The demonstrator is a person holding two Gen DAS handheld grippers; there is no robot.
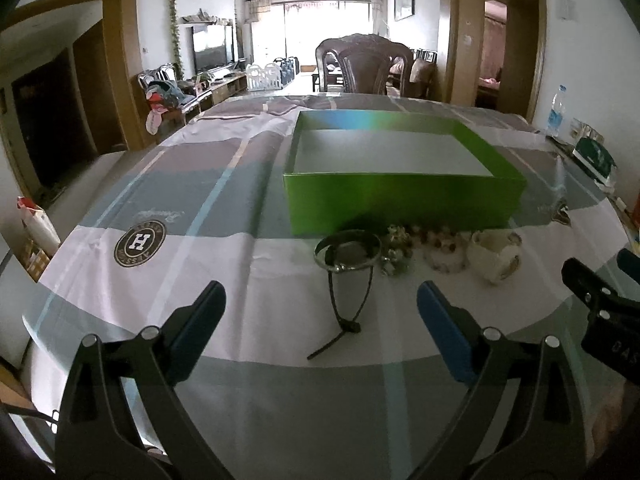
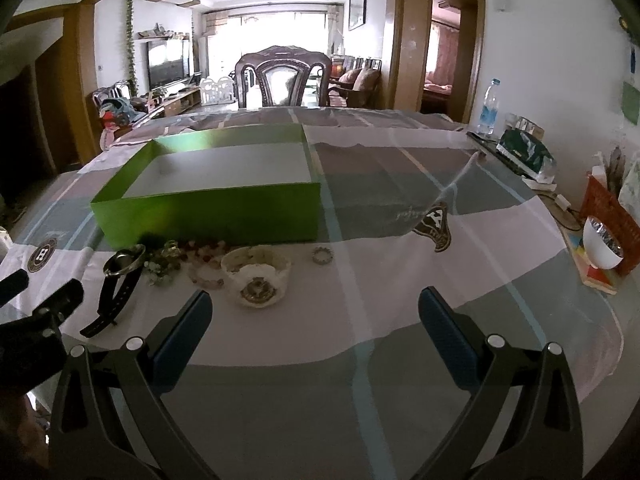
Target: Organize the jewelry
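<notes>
An open green box (image 1: 404,204) (image 2: 212,212) with a white floor stands on the checked tablecloth. Along its near wall lies a row of jewelry: a black-strapped watch (image 1: 347,254) (image 2: 120,268), a greenish beaded cluster (image 1: 396,248) (image 2: 164,260), a pinkish bead bracelet (image 1: 444,252) (image 2: 204,260), a white watch (image 1: 494,256) (image 2: 256,276) and a small ring (image 2: 322,256). My left gripper (image 1: 320,312) is open, just short of the black watch, nothing between its fingers. My right gripper (image 2: 316,316) is open too, near the white watch and ring.
A dark wooden chair (image 1: 364,64) (image 2: 282,80) stands at the table's far side. Along the right edge are a water bottle (image 2: 489,106), a green tissue box (image 2: 526,154), an orange basket (image 2: 610,216) and a white bowl (image 2: 602,246).
</notes>
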